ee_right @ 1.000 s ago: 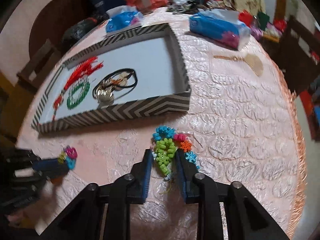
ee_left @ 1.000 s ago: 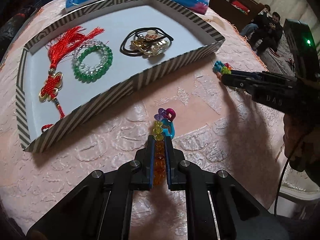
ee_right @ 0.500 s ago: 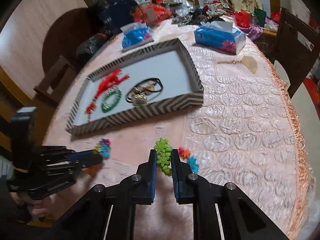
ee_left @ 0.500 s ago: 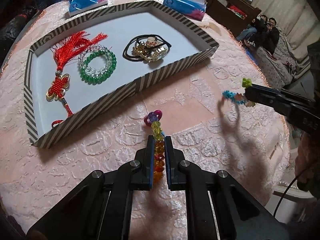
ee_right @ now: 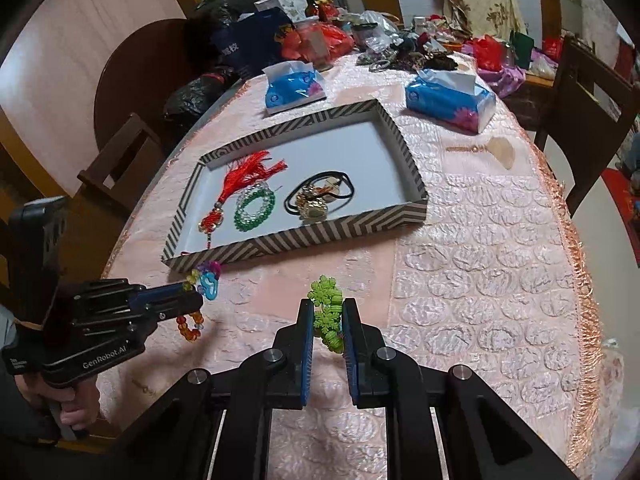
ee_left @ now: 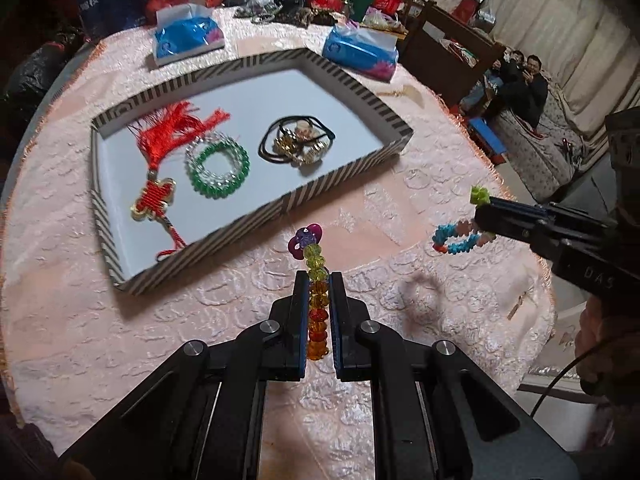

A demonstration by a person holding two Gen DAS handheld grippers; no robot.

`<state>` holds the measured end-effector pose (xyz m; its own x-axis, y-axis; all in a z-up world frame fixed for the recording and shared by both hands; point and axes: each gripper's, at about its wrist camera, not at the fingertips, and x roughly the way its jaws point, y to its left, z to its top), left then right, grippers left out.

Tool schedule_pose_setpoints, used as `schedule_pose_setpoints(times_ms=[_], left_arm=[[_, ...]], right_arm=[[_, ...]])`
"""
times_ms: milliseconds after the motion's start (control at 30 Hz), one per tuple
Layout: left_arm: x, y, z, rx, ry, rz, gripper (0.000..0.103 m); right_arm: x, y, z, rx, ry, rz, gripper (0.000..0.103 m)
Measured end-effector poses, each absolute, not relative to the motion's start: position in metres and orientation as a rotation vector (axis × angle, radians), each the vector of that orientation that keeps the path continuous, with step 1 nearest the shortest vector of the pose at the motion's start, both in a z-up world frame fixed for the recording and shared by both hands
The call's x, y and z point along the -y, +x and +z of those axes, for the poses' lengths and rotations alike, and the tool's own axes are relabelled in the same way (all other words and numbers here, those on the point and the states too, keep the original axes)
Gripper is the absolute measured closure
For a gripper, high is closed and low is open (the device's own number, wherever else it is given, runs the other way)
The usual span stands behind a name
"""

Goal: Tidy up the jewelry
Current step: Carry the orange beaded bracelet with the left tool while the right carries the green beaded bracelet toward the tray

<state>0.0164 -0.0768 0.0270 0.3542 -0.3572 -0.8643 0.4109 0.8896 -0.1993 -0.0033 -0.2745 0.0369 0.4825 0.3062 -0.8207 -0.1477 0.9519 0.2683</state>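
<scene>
My left gripper (ee_left: 317,276) is shut on a rainbow bead bracelet (ee_left: 314,280), held above the pink tablecloth near the front wall of the striped tray (ee_left: 340,176). It also shows in the right wrist view (ee_right: 192,292). My right gripper (ee_right: 327,304) is shut on a coiled bracelet (ee_right: 328,316) whose green part shows between the fingers; its blue and pink loop (ee_left: 456,238) hangs in the left wrist view. The tray holds a red tassel knot (ee_left: 160,168), a green and clear bead bracelet (ee_left: 217,168) and black hair ties with gold charms (ee_left: 298,142).
Two blue tissue packs (ee_right: 294,86) (ee_right: 448,100) lie beyond the tray. A small fan-shaped comb (ee_right: 496,148) lies right of it. Clutter fills the table's far end. Wooden chairs (ee_right: 592,92) stand at the table's right and left. People sit in the far background (ee_left: 524,80).
Both grippers have risen and drawn back from the table, each lifting its bracelet clear of the cloth. The tray contents have not moved.
</scene>
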Motion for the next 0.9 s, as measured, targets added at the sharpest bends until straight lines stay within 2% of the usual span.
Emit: schedule_pose_setpoints(times_ms=[567,900], left_arm=[[0.059,0.012,0.073,-1.072,0.052,-0.329,0.095],[0.057,0.008,0.078,-1.063,0.054,-0.305,0.095]], right_arm=[[0.251,-0.001,0.059,-0.991,0.119,0.265,0.090],[0.245,-0.006,0.067,-0.971,0.101,0.270,0.090]])
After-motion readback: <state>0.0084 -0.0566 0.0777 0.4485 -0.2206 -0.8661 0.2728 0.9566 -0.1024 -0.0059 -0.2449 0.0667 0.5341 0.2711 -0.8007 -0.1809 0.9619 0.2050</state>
